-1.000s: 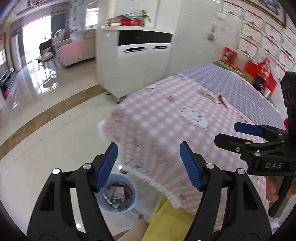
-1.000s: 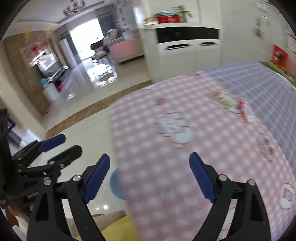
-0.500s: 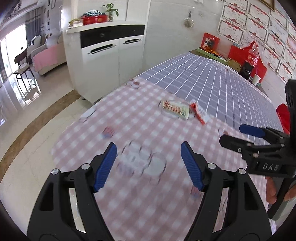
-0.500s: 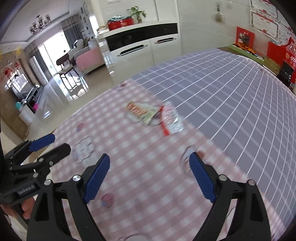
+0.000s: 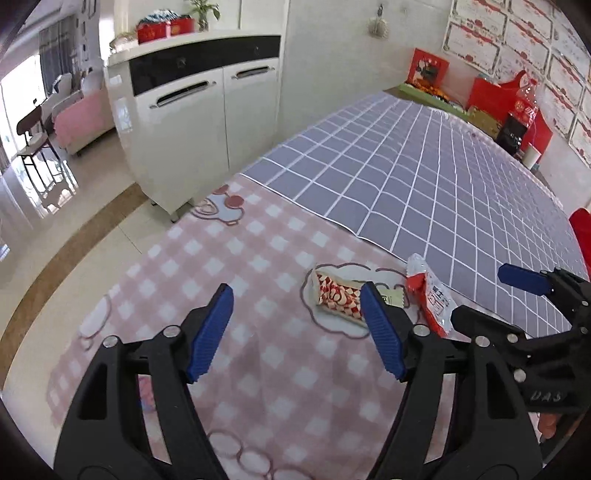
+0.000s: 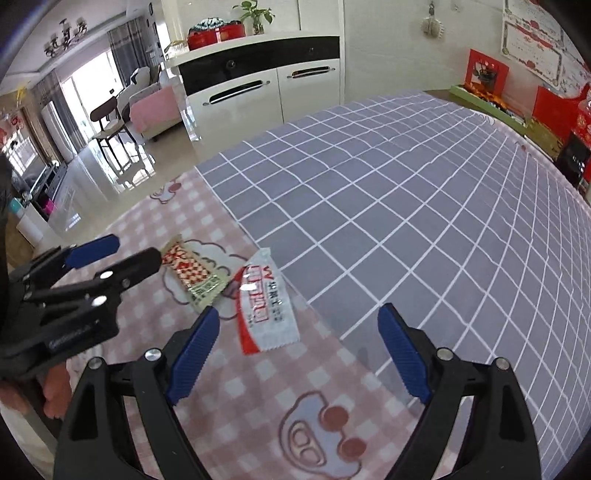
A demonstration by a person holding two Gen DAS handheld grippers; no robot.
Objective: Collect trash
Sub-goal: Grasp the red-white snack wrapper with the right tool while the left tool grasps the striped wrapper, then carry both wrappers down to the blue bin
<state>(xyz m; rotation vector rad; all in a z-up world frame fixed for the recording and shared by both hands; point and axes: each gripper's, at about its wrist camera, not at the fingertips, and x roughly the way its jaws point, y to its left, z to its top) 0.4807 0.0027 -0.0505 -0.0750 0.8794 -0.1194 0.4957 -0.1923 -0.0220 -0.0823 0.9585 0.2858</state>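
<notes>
- The table carries two cloths: a pink checked cloth (image 5: pixel 258 266) on the near part and a grey cloth with white squares (image 5: pixel 424 177) on the far part.
- Two pieces of trash lie on the pink checked cloth, close to the edge where the grey cloth begins.
- The first is a red and white patterned wrapper (image 5: pixel 338 297) with a pale green end. It lies flat on a cartoon drawing printed on the cloth.
- The second is a red and white packet (image 6: pixel 264 306) with printed letters. It lies just beside the first; their ends seem to touch or nearly touch, I cannot tell which.
- The left gripper (image 5: pixel 295 332) hangs over the pink cloth. Its blue fingers are apart and are closing now, with nothing between them. The patterned wrapper lies just beyond its right finger (image 5: pixel 382 336).
- The right gripper (image 6: pixel 299 356) has its fingers wide apart and holds nothing. The red and white packet lies on the cloth between the fingers, nearer to the left finger (image 6: pixel 194 354), and no pad touches it.
- Each gripper shows at the side of the other camera's view.
- A white cabinet (image 5: pixel 199 122) stands behind the table, with a red box (image 6: pixel 216 35) and a small plant (image 6: pixel 256 13) on top.
- At the far end of the table there are red boxes (image 5: pixel 517 110) near the wall.
</notes>
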